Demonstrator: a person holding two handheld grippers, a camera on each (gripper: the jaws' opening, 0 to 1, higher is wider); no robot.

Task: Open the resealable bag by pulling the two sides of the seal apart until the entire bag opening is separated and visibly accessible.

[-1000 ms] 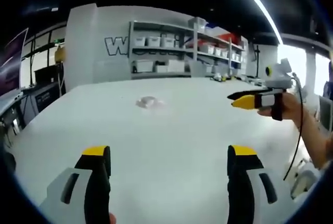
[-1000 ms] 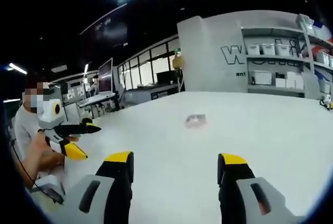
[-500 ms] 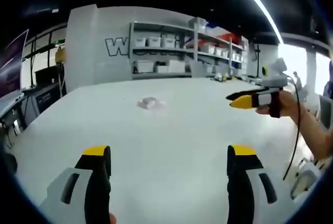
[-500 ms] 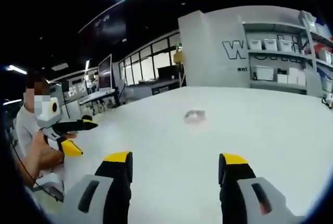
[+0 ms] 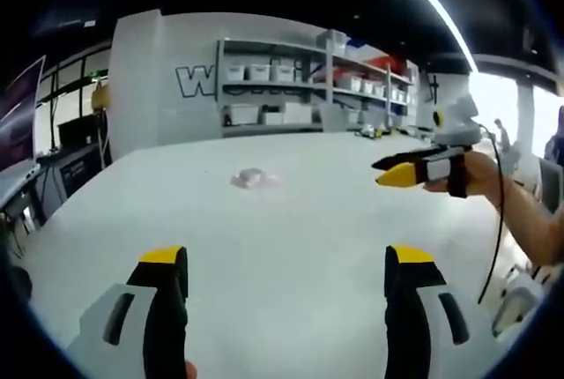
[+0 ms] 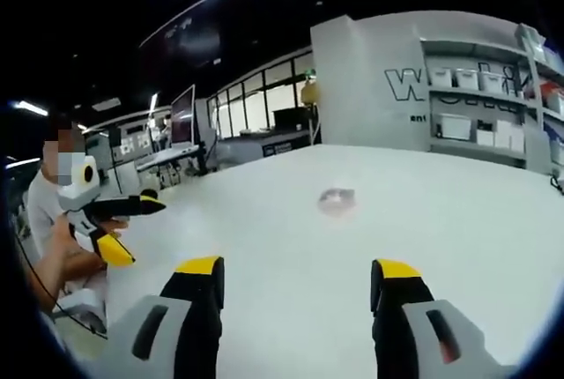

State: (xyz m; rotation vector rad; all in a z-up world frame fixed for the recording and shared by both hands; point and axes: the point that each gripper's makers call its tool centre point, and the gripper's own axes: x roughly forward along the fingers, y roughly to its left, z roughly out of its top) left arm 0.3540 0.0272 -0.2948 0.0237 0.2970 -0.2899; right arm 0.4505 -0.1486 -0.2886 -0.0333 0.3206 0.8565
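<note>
A small clear resealable bag (image 5: 252, 177) lies flat on the white table (image 5: 291, 238), far ahead of both grippers; it is the bag (image 6: 337, 199) in the right gripper view too. My left gripper (image 5: 286, 260) is open over the near table, jaws wide apart with nothing between them. My right gripper (image 6: 300, 271) is open as well, well short of the bag. From the right edge of the left gripper view comes the right gripper (image 5: 385, 173), held in a hand above the table. At the left of the right gripper view is the left gripper (image 6: 139, 230), open.
Shelving (image 5: 300, 88) with white bins lines the far wall behind the table. A person (image 6: 48, 220) sits at the left. Desks and monitors (image 6: 181, 123) stand beyond the table's far left edge.
The right gripper has drifted left and slightly forward in the left gripper view. The bag has not moved; both views shifted a little with the hands.
</note>
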